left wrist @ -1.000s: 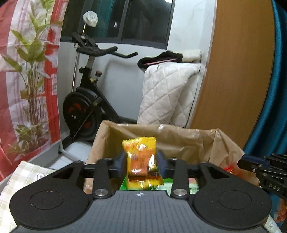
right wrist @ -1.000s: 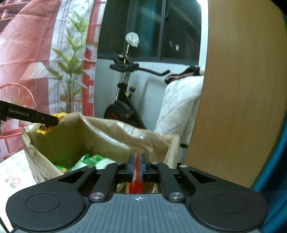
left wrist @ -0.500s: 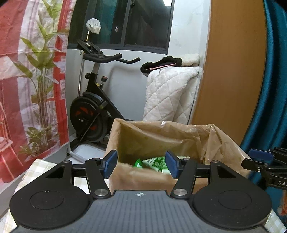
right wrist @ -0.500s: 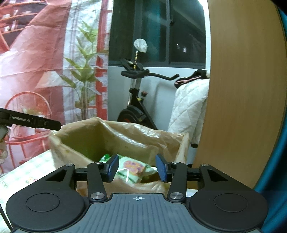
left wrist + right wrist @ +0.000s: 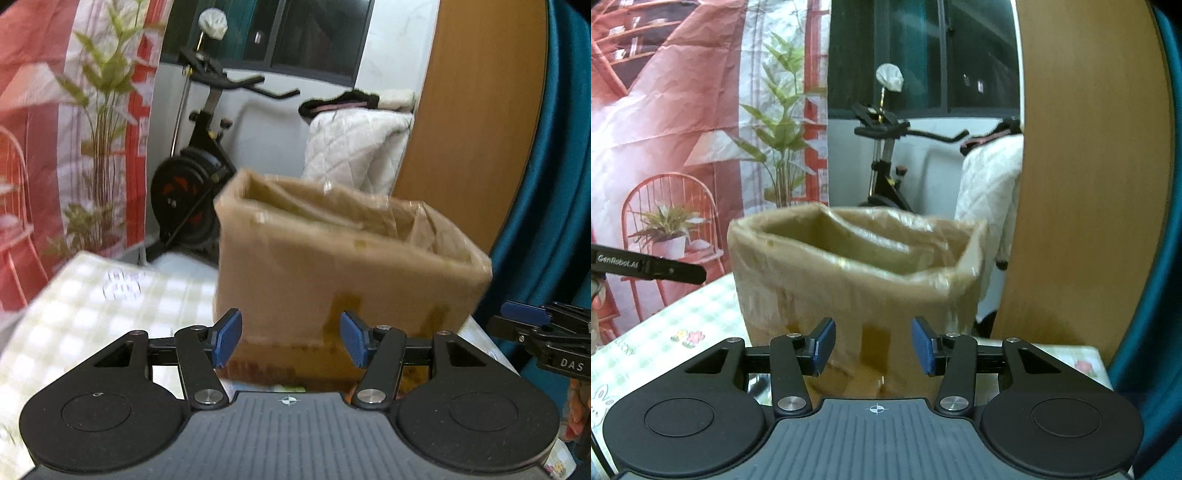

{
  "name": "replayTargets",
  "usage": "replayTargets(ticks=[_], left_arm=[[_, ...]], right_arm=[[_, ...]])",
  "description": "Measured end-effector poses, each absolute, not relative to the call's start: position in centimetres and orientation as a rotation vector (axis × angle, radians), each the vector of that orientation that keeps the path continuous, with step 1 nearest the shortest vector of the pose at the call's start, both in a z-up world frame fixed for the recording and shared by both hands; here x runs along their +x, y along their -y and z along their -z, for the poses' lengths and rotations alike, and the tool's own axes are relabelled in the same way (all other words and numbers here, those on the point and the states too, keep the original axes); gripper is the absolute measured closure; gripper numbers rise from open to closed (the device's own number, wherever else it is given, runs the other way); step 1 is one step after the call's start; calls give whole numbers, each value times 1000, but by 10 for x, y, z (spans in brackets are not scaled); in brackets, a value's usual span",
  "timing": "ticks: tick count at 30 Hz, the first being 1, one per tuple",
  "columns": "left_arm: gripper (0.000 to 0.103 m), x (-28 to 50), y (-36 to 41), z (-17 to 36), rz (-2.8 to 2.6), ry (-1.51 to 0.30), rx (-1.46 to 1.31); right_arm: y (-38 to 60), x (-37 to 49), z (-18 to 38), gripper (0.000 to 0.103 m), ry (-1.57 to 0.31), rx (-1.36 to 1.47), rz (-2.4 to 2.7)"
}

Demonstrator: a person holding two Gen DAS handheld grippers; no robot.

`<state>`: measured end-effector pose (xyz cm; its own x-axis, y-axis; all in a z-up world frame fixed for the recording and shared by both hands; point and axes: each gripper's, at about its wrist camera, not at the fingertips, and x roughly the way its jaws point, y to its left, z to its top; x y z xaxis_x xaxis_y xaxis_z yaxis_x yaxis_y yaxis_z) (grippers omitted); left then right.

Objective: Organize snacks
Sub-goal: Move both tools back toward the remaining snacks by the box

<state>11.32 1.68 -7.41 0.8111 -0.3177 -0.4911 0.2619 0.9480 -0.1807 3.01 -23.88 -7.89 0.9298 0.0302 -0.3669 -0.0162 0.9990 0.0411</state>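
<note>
The tall brown cardboard box lined with crinkled clear plastic (image 5: 347, 258) stands on the pale green checked tablecloth (image 5: 92, 295), directly ahead of both tools and slightly farther off. The left gripper (image 5: 290, 338) and right gripper (image 5: 873, 345) each have their blue pads apart with nothing between them. From this low, blurred angle the box's inside is hidden, so I cannot tell what snacks it holds; both tools look about equally near it.
</note>
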Motion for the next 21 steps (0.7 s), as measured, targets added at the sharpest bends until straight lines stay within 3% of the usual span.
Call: replayTargets(ticks=[12, 18, 21], left_arm=[[42, 105, -2, 115, 372, -665, -115], [42, 101, 13, 127, 414, -695, -99], [42, 100, 18, 133, 432, -713, -95]], right_arm=[[254, 8, 132, 60, -505, 95, 26], [258, -3, 156, 56, -560, 125, 33], [257, -8, 163, 49, -581, 112, 26]])
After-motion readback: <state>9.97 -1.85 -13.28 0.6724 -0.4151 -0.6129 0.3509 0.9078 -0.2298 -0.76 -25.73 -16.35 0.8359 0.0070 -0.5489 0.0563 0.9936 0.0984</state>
